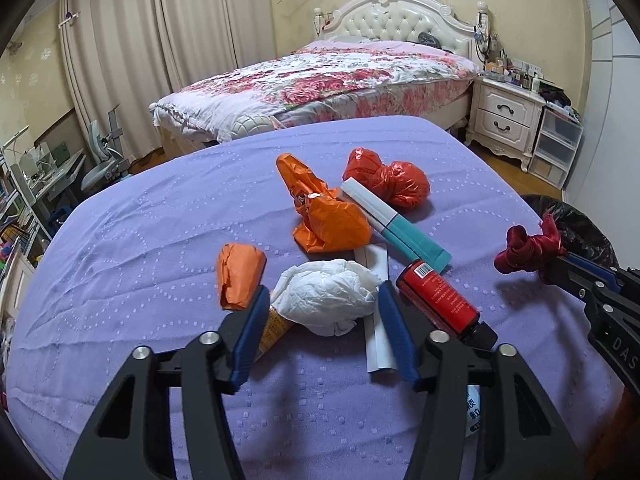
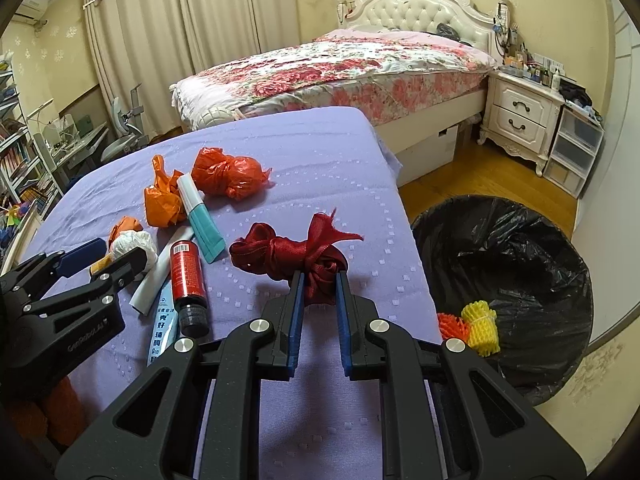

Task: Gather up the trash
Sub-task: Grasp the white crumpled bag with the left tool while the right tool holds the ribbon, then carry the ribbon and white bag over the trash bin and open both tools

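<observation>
Trash lies on a purple-covered table (image 1: pixel 140 240). My left gripper (image 1: pixel 322 296) is open, its fingers either side of a crumpled white tissue (image 1: pixel 326 298), not closed on it. My right gripper (image 2: pixel 319 280) is shut on a knotted dark red ribbon (image 2: pixel 288 252), held above the table near its right edge; it also shows in the left wrist view (image 1: pixel 524 250). Also on the table are a red bottle with a black cap (image 1: pixel 438 296), a teal and white tube (image 1: pixel 396 226), orange bags (image 1: pixel 324 216), a small orange wad (image 1: pixel 240 276) and a red bag (image 1: pixel 386 178).
A bin lined with a black bag (image 2: pixel 520 248) stands on the floor right of the table, holding yellow (image 2: pixel 482 326) and orange foam nets. A floral bed (image 2: pixel 340 68) and white nightstand (image 2: pixel 520 116) lie beyond. A desk and shelves stand at far left.
</observation>
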A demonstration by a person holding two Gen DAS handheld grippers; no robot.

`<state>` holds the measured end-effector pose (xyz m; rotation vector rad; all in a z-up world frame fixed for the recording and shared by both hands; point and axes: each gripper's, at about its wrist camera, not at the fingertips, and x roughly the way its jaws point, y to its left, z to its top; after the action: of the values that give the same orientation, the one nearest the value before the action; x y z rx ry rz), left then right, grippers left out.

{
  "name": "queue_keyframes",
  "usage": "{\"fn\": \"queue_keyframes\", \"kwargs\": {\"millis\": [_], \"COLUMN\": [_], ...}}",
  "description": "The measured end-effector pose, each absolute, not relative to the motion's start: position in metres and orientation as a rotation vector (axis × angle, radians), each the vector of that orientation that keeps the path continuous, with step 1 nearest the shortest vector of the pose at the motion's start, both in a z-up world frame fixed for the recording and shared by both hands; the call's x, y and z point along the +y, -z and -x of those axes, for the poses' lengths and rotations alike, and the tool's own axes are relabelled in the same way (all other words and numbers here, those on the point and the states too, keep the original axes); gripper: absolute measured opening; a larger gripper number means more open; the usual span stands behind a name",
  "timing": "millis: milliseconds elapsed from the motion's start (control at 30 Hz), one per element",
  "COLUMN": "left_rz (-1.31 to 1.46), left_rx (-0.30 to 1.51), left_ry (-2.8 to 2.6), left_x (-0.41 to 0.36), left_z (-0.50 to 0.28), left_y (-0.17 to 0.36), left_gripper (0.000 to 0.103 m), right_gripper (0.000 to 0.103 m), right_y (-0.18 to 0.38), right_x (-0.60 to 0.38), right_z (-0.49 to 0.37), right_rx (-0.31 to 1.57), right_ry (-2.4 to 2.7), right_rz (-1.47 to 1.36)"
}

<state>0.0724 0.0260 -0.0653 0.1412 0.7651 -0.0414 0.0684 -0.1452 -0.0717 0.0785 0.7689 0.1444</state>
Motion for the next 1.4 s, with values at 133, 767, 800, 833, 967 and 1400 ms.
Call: {"fn": "queue_keyframes", "kwargs": {"millis": [133,767,800,833,967,1400], "left_rz": [-0.142,-0.09,-0.093,-0.095,-0.11,-0.161], "left_rx": [0.784,0.674,0.664,0.654,0.632,0.616], "left_ry": [0.056,0.154,0.166,0.178,0.232,0.377], "left_x": [0.024,0.009,0.005,0.0,-0.023,-0.107], "left_z": [-0.072,-0.046,-0.045,-0.044,-0.046,-0.069], "left_y": [0.07,0.03,0.027,0.024,0.018,0.029], "left_gripper": [0.037,0.032,0.032,0.032,0.032,0.032], "right_gripper": [0.015,0.015,0.015,0.015,0.015,0.015], "right_y": [0.074,0.056,0.055,0.054,0.052,0.058], "right_x": [-0.147,-0.177,-0.181,-0.186,-0.206,-0.27], "right_z": [-0.069,-0.061,-0.06,-0.059,-0.057,-0.057], "right_rx": [0.771,0.716,0.714,0.711,0.7,0.695], "right_ry": [-0.152,-0.065,-0.055,-0.041,0.014,0.195], "right_rz": [-0.085,-0.093,-0.093,-0.094,-0.101,-0.111]}}
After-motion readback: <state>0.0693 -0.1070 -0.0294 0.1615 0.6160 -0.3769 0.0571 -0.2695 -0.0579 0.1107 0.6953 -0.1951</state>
